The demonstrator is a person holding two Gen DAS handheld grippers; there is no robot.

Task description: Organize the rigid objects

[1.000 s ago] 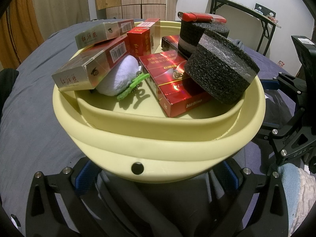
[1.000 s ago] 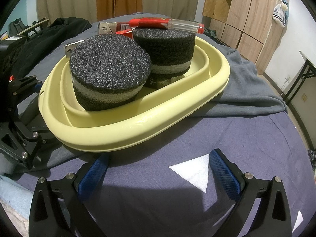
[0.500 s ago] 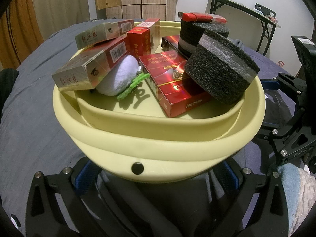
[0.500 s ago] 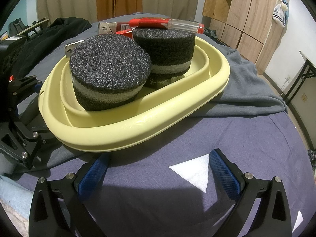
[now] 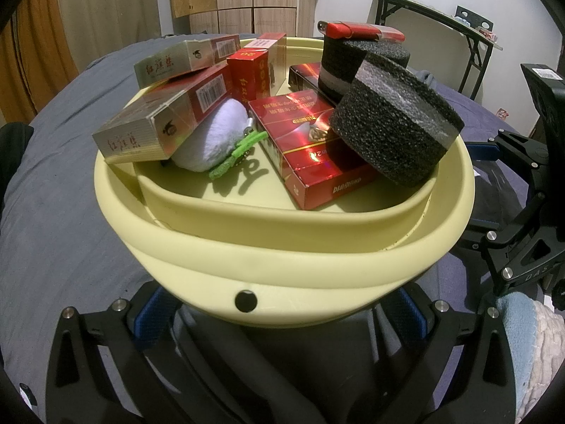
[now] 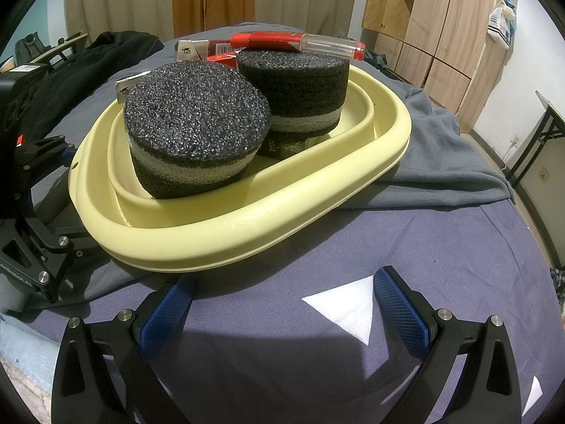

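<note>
Fingers [image 6: 166, 312] of both grippers spread wide, level, flanking yellow basin [image 5: 282, 247] rim

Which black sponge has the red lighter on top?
The farther foam cylinder carries the red lighter; the nearer foam cylinder has a bare top.

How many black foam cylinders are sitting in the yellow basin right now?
2. The near foam cylinder leans on the yellow basin rim nearest the right gripper; the far foam cylinder stands behind it with a red lighter on top. Others may be hidden behind them.
</note>
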